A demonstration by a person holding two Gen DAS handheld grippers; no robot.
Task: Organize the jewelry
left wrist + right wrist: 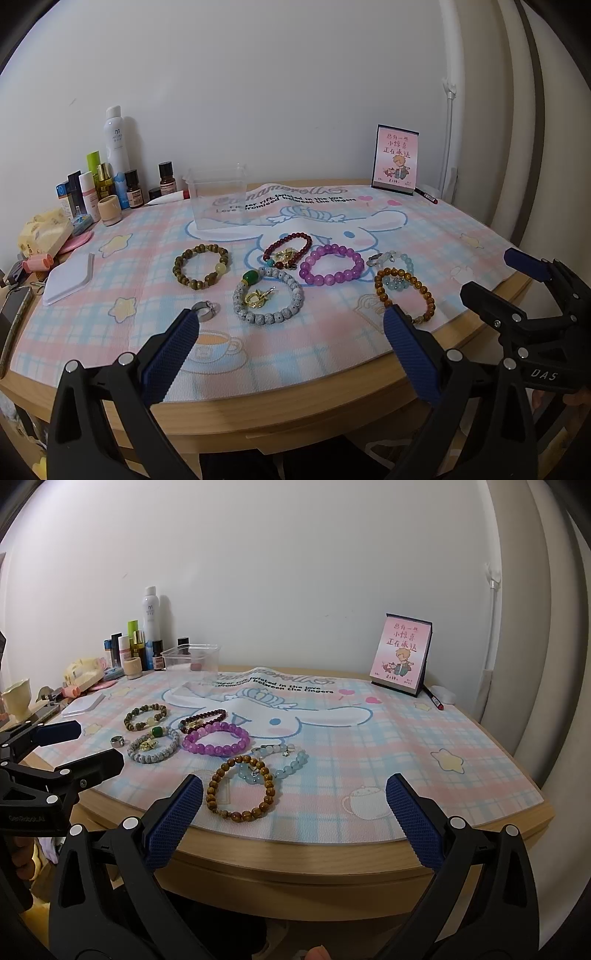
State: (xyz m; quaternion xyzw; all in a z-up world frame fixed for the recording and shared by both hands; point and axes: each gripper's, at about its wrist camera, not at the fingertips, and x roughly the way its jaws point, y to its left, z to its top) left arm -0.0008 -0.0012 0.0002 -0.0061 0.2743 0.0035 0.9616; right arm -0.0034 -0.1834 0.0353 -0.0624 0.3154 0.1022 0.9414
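Wooden table (258, 410) under a pastel plaid mat (110, 332), against a white wall. Nearest me: my left gripper (291, 317) and right gripper (295, 786), both spread wide, nothing between the pads, hovering at the table's front edge. Next, on the mat: silver ring (205, 309); grey bead bracelet (268, 295) encircling a gold charm; amber bracelet (242, 788) overlapping a pale blue one (291, 766). Behind: olive bracelet (200, 266), purple bracelet (331, 264), dark red bracelet (288, 249). Farther: clear empty plastic box (218, 195). At the wall: cosmetic bottles (110, 177), pink desk calendar (396, 159).
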